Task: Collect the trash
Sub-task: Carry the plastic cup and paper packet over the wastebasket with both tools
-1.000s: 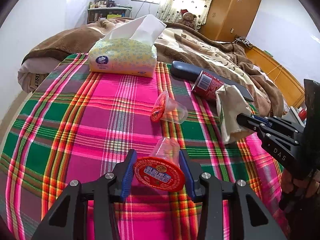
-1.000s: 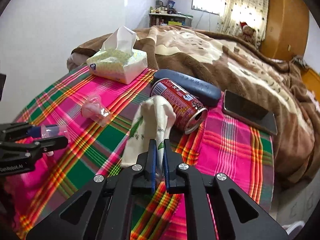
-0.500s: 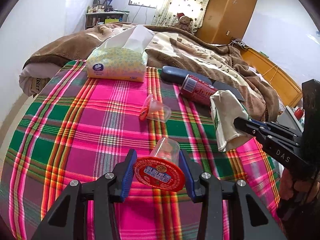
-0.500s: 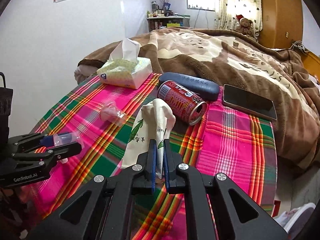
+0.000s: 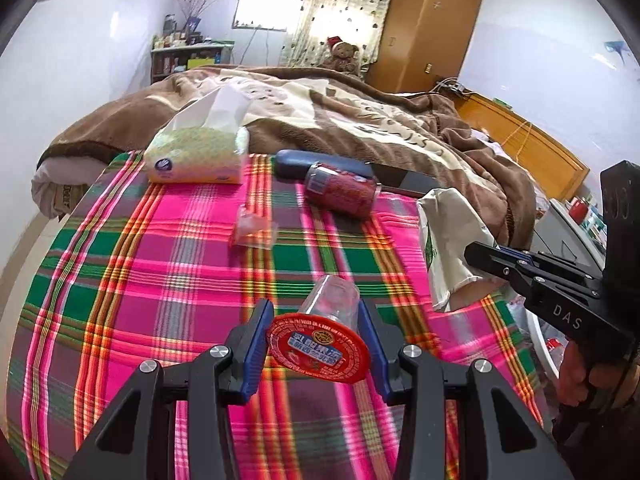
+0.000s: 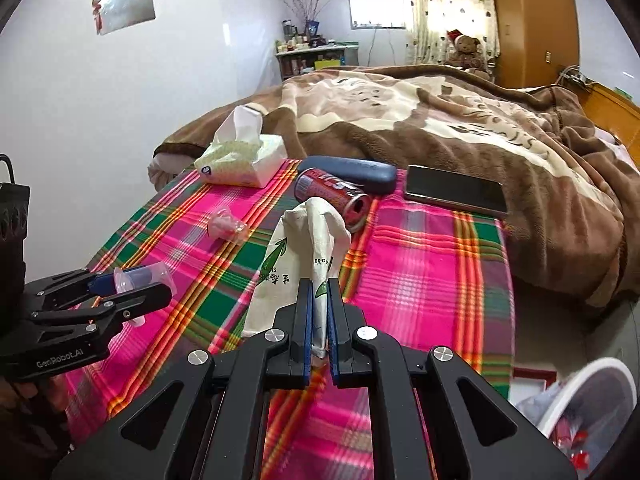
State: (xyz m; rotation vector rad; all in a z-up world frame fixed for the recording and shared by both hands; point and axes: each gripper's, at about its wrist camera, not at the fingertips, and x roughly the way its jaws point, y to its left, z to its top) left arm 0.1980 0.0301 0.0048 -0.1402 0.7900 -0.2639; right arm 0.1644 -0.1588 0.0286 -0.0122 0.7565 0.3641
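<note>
Two grips: left gripper (image 5: 316, 340) pinches red-lidded plastic cup (image 5: 326, 328), "DAS"-marked right gripper (image 6: 319, 320) pinches printed paper bag (image 6: 304, 252).

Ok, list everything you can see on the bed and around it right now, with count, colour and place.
plastic cup: 1, clear with red lid, in left jaws
paper bag: 1, cream, in right jaws
second cup: 1, clear, lying mid-cloth
can: 1, red, lying beside case
glasses case: 1, dark blue, behind can
tissue pack: 1, yellow-green, far left
phone: 1, black, on blanket edge
plaid cloth: 1, pink-green
blanket: 1, brown
teddy bear: 1, brown, by curtain
left gripper: black
right gripper: black
</note>
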